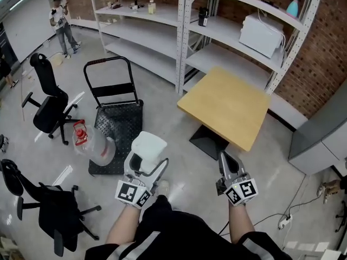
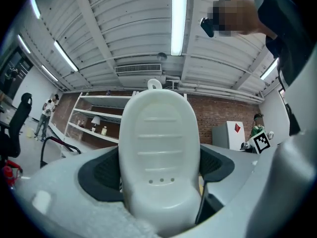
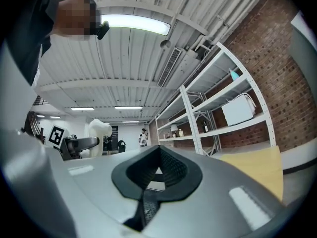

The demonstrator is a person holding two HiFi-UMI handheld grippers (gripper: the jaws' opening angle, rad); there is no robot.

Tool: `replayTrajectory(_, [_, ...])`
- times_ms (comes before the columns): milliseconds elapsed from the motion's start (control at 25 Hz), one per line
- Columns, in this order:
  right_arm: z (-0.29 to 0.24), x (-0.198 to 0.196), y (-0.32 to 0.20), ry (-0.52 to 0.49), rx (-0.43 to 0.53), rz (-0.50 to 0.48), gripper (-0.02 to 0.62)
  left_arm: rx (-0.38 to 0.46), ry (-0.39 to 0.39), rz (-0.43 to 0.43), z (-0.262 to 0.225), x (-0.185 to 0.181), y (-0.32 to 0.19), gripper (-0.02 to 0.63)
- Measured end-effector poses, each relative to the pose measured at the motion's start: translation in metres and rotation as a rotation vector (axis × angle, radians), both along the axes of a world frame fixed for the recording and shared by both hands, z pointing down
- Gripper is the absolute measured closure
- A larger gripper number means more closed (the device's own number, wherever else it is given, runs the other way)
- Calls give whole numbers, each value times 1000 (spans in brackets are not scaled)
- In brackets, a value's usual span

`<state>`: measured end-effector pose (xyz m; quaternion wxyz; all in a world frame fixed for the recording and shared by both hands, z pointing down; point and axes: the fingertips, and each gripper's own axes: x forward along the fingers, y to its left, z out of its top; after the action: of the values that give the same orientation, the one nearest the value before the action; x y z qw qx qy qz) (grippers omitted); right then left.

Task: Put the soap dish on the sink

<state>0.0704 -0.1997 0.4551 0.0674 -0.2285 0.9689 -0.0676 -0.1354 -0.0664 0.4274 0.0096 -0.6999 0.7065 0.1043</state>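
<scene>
Here the left gripper (image 1: 147, 166) is clamped on the soap dish (image 2: 159, 148), its dark pads pressing on the dish's two long sides. The dish is white, and in the left gripper view it stands upright between the jaws, its inner face toward the camera, with raised ridges across it, three small drain holes low down and a small loop at its top edge. In the head view it shows above the concrete floor (image 1: 162, 91), just beside the near right corner of a black platform trolley (image 1: 116, 121) and resting on nothing but the jaws.

The right gripper (image 1: 225, 160) is clenched with nothing in it: in the right gripper view its dark pads meet at their tips and only a small hollow stays between them. It hangs over the floor just short of the near corner of a light wooden table (image 1: 227, 104), apart from it.

Behind the table stands white metal shelving (image 1: 184, 31) against a brick wall (image 1: 320, 47), with a white boxy appliance (image 1: 262, 34) toward the right end of one shelf and a blue bottle (image 1: 293, 7) on the shelf above. Two black office chairs (image 1: 49, 104) stand on the floor at the left, and a clear jug (image 1: 97, 145) lies at the trolley's left edge
</scene>
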Motion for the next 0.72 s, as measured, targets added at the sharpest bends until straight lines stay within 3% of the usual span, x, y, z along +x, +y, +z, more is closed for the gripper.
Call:
replayTrajectory(280, [-3, 13, -47, 19, 4, 146, 591, -3, -8, 110, 5, -8, -70, 161])
replayTrajectory(720, [-20, -4, -113, 4, 37, 299, 589, 12, -3, 272, -2, -40, -173, 161])
